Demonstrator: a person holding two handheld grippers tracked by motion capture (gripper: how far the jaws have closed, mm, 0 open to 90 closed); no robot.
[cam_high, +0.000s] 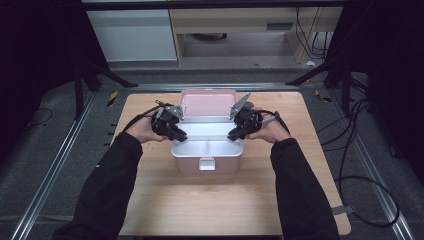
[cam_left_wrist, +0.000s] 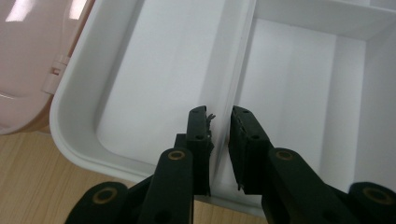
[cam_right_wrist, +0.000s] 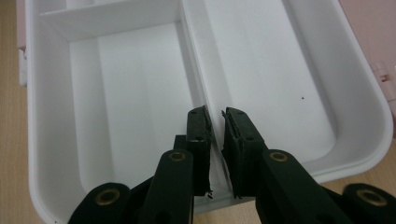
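The left claw (cam_high: 181, 135) is reaching into the left end of the white tray (cam_high: 207, 150), its jaws sitting astride the tray's long divider (cam_left_wrist: 233, 70), nearly closed on it. The tray is sitting in the pink box (cam_high: 207, 165) with its lid (cam_high: 207, 102) standing open, mid-bench (cam_high: 210, 200). The right claw (cam_high: 232, 134) is likewise straddling the divider at the right end, jaws nearly pinching it.

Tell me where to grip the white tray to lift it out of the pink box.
Probably the long centre divider, from above, one gripper at each end. It is a thin upright wall with open compartments either side, so jaws fit astride it. The left gripper and right gripper already straddle it so.
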